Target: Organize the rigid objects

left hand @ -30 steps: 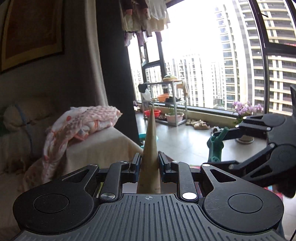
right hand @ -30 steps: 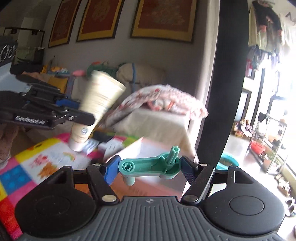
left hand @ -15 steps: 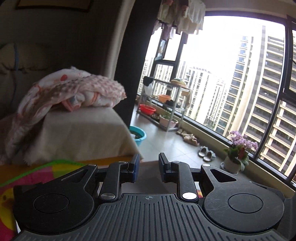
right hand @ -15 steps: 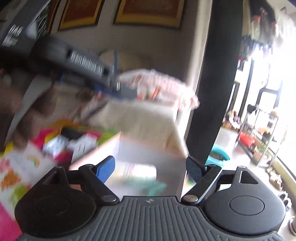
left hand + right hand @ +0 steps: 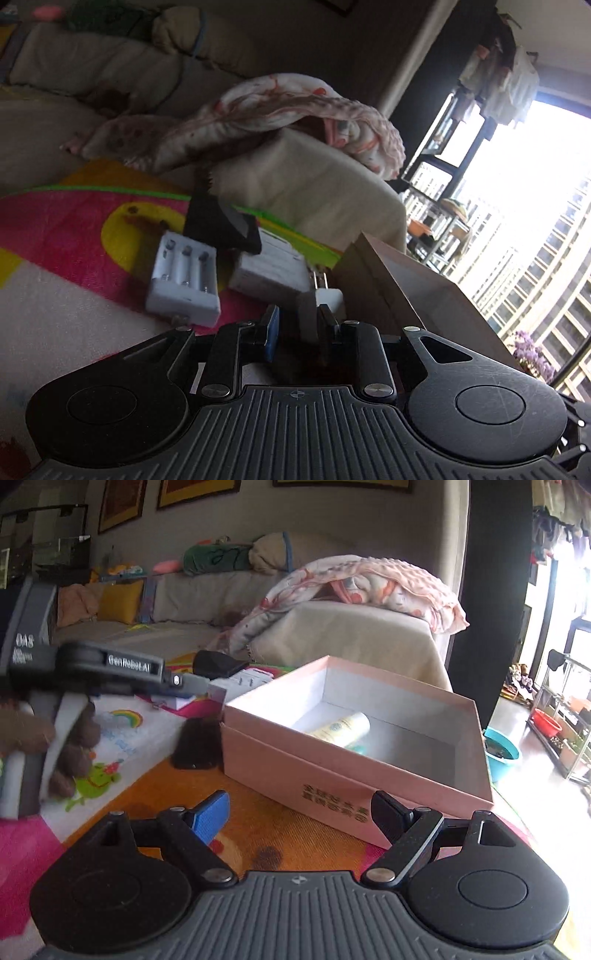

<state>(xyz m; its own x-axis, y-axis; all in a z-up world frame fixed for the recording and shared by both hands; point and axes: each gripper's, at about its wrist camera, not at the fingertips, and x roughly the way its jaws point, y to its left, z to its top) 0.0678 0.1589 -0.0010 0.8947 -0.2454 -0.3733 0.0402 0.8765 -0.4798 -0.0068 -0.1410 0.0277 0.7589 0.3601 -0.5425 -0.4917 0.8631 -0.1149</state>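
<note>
A pink box point(image 5: 332, 771) stands open on the colourful mat, with a paper cup point(image 5: 343, 729) lying inside and a teal piece point(image 5: 357, 748) just showing beside it. My right gripper point(image 5: 299, 808) hangs in front of the box's near wall, jaws wide open with nothing between them. My left gripper point(image 5: 299, 328) is low over the mat by the box's side wall point(image 5: 406, 295). Its jaws stand a narrow gap apart around a white plug adapter point(image 5: 327, 295), and the blue pad is clear of it. In the right wrist view the left gripper point(image 5: 201, 685) reaches in from the left.
A white battery charger point(image 5: 183, 280), a white block point(image 5: 269, 273) and a black object point(image 5: 221, 225) lie on the mat near the left gripper. A flat black item point(image 5: 195, 746) sits by the box's left corner. A gloved hand point(image 5: 74, 746) holds the left gripper. A sofa with a blanket point(image 5: 369, 583) lies behind.
The left gripper no longer holds the paper cup and has dropped to the mat by the white chargers. The right gripper opened, released the teal piece and sank toward the box.
</note>
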